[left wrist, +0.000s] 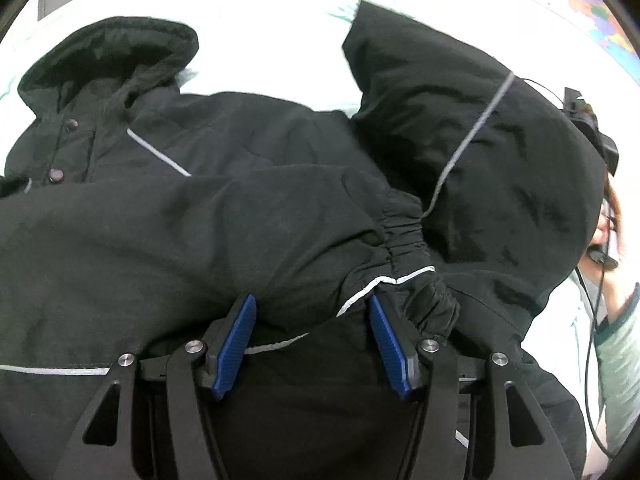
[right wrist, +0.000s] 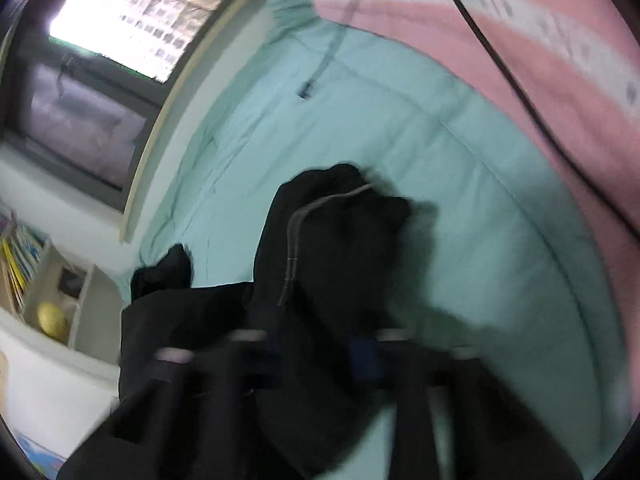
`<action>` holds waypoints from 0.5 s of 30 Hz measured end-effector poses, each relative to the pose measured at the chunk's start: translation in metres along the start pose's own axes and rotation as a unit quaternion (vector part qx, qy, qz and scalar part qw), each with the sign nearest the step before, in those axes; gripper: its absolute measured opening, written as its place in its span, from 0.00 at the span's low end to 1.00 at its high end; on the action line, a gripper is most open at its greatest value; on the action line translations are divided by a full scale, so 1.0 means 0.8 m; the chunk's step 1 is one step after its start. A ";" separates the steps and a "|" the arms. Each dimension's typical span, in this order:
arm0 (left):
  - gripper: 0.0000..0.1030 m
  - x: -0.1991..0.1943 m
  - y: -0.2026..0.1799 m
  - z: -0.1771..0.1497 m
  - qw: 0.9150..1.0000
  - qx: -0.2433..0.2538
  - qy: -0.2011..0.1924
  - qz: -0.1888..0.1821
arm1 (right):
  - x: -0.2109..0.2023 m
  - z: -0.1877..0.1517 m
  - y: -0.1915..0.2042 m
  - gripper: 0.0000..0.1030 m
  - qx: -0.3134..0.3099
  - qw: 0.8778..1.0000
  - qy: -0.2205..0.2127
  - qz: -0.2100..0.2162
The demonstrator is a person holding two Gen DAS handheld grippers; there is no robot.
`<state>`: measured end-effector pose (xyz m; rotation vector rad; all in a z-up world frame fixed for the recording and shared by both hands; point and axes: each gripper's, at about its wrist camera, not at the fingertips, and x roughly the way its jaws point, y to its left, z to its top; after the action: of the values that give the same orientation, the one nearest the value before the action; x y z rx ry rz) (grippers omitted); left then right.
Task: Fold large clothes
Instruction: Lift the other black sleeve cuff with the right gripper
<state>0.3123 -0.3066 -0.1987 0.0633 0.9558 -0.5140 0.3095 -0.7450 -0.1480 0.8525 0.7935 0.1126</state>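
Jacket [left wrist: 240,208] fills the centre of my left view on the bed [right wrist: 460,200], my left tool [left wrist: 312,320] gaping over its cuff holding nothing, my right tool [right wrist: 320,348] too blurred to judge; the padded sleeve could slide open

Left gripper [left wrist: 312,312] fingers spread wide; right gripper [right wrist: 316,350] blurred, state unclear

Bedroom: bed [right wrist: 460,184], window [right wrist: 132,12], bookshelf [right wrist: 44,280]
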 end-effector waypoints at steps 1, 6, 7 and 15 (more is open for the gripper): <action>0.57 -0.007 -0.004 0.002 1.000 0.007 -0.006 0.004 | -0.017 -0.004 0.009 0.16 -0.017 1.000 -0.015 -0.014; 0.57 -0.066 -0.042 0.019 0.997 0.047 -0.063 -0.014 | -0.145 -0.023 0.052 0.15 -0.123 0.979 -0.114 -0.116; 0.57 -0.075 -0.052 0.023 0.996 0.051 -0.071 -0.024 | -0.181 -0.029 0.056 0.15 -0.137 0.970 -0.140 -0.142; 0.57 0.001 -0.137 0.032 0.992 0.085 0.027 -0.085 | -0.325 -0.058 0.026 0.15 -0.114 0.957 -0.188 -0.187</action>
<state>0.2831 -0.4098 -0.1656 0.1501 0.9741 -0.7543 0.0973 -0.8032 0.0001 0.4711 0.5555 -0.2834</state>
